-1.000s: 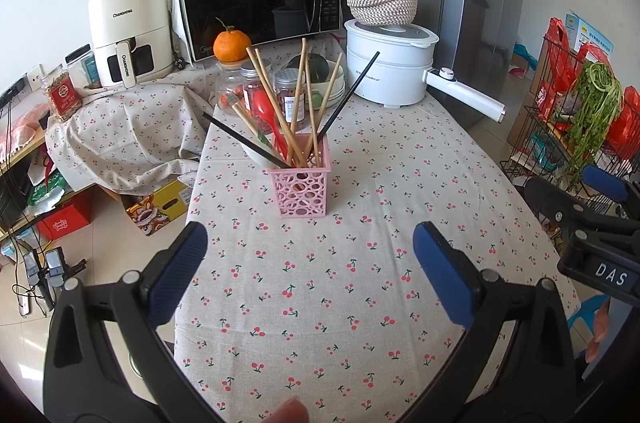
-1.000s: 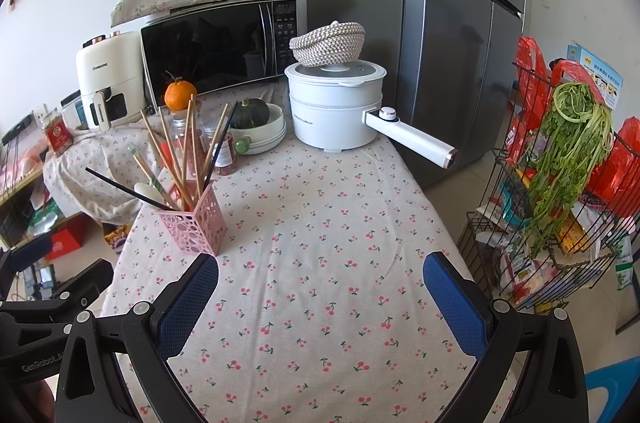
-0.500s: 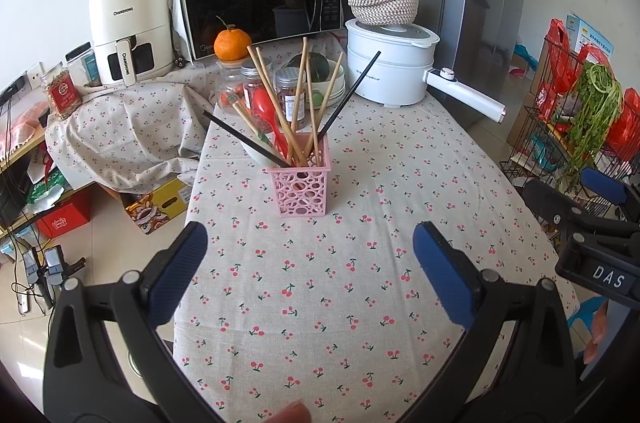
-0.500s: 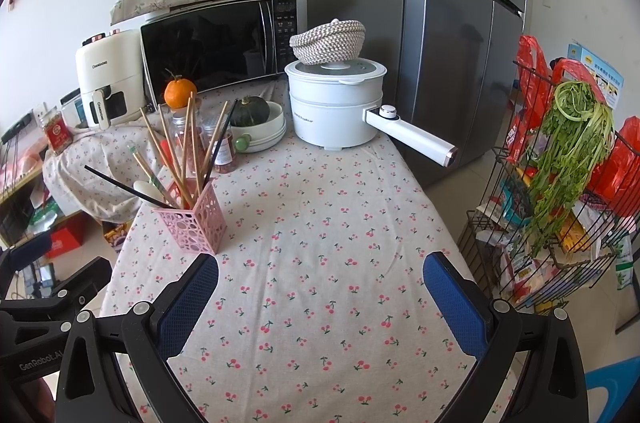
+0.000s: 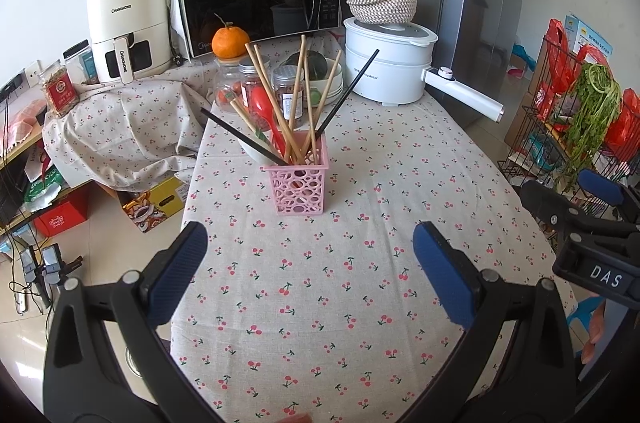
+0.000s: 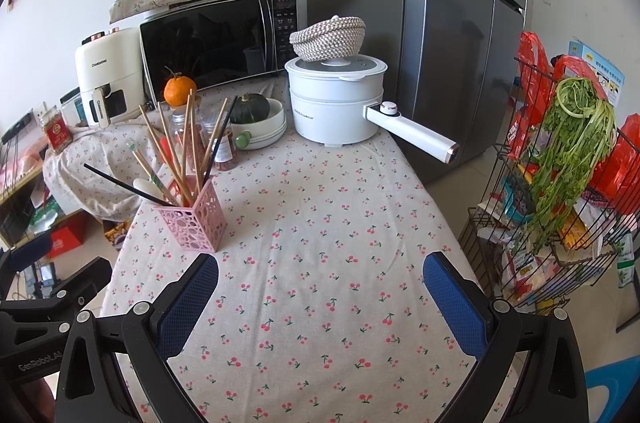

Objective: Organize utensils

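The table's (image 6: 320,263) near half and right edge lie bare; the utensil holder (image 5: 298,189) with splayed chopsticks (image 5: 296,103) blocks the left edge.

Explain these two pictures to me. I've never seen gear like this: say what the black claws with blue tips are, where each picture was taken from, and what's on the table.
No robot here: a person holds a two-finger gripper in each hand, with a wide-angle camera on each looking forward along the fingers. One picture comes from the left gripper, the other from the right gripper. The blue parts are the finger pads. Both grippers are open and hold nothing.

On the table with the cherry-print cloth stands a pink holder full of chopsticks and a red spoon. Behind it are jars, an orange, a bowl with a green squash, a white pot and a microwave.
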Motion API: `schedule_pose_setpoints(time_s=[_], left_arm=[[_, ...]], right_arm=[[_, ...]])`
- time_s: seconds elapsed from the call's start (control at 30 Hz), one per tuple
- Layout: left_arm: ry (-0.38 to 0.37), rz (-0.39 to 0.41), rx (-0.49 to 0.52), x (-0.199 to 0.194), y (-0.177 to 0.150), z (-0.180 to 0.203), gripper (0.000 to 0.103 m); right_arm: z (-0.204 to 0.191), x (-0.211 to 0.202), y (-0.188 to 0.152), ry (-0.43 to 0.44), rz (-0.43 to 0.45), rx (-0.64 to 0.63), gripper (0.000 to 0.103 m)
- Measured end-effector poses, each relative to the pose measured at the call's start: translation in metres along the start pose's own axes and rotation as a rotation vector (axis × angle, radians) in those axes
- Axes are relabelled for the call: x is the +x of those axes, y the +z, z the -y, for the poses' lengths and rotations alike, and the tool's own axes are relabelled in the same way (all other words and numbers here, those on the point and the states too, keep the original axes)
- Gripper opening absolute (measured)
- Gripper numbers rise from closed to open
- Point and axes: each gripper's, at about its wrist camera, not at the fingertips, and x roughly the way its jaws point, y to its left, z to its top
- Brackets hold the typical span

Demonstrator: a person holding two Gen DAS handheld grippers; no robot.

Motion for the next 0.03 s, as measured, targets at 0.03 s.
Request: schedule_pose_setpoints(time_s=[0.03], left_arm=[[-0.002,0.0,-0.001,-0.0001,0.0004,-0.0003,0.102]], right_arm=[[0.0001,0.0002,-0.0006,0.0,-0.001,0.001,0.103]])
